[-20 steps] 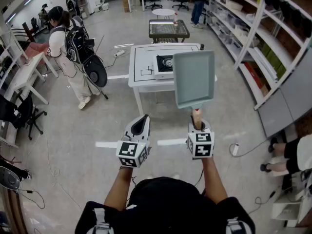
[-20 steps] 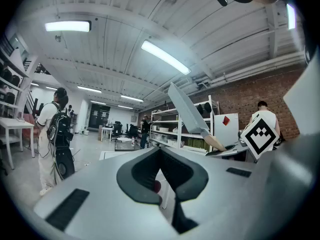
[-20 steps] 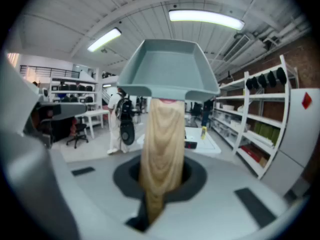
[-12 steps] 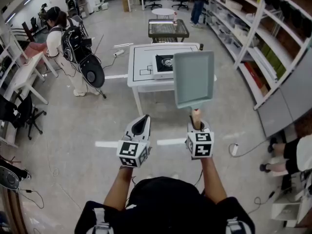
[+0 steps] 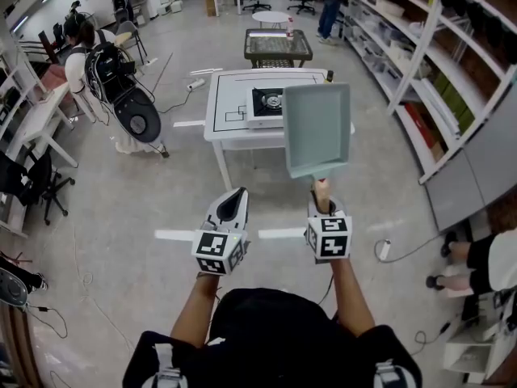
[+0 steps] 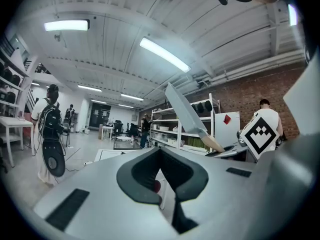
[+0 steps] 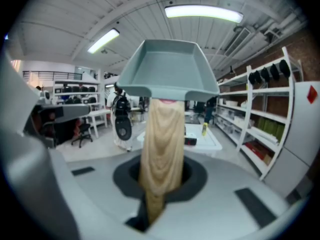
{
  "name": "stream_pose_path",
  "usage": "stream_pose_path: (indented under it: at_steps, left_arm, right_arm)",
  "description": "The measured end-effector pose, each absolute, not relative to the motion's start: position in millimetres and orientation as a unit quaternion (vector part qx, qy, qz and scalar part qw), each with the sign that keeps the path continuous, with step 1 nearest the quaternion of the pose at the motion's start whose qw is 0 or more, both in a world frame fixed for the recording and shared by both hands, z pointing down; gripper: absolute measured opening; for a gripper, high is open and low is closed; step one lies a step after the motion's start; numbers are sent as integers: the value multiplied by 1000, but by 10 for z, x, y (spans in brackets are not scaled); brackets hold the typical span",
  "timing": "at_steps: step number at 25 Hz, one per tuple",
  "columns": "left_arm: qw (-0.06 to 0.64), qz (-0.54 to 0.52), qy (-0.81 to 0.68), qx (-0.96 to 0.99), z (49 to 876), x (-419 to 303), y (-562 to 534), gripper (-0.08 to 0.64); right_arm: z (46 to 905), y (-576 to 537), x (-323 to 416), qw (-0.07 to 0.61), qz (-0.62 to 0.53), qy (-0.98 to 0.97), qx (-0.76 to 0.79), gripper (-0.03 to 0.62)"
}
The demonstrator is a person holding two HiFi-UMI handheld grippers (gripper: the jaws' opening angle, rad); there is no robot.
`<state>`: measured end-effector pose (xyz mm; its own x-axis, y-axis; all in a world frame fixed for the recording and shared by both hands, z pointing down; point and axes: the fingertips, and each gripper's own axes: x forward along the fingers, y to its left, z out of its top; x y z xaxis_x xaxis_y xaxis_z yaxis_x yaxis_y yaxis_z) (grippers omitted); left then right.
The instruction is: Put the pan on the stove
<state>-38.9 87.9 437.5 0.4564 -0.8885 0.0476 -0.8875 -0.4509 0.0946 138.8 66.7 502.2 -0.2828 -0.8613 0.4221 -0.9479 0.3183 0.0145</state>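
Aloft in right gripper (image 5: 322, 208); square pan (image 5: 317, 128)

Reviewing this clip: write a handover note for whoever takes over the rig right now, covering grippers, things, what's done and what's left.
Left gripper: shut, empty, level beside the right one.
Right gripper: shut on the wooden handle of the pan, which is held in the air out in front.
Stove: on the white table ahead, nothing on its burner.
Done: pan is in hand.
Left: reach the table, set the pan on the stove, let go.
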Motion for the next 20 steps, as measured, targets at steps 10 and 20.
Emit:
stream_pose_path:
  at_steps: [10,20]
  left_arm:
    - [37,14,-553,832,4495,-90,993,26]
    - [35,34,-538,842,4633,-2,776,26]
  right_arm:
    - [5192,698,1723,187,126,-805,549,44]
    - [5316,472,1778,184,148,-803,548,44]
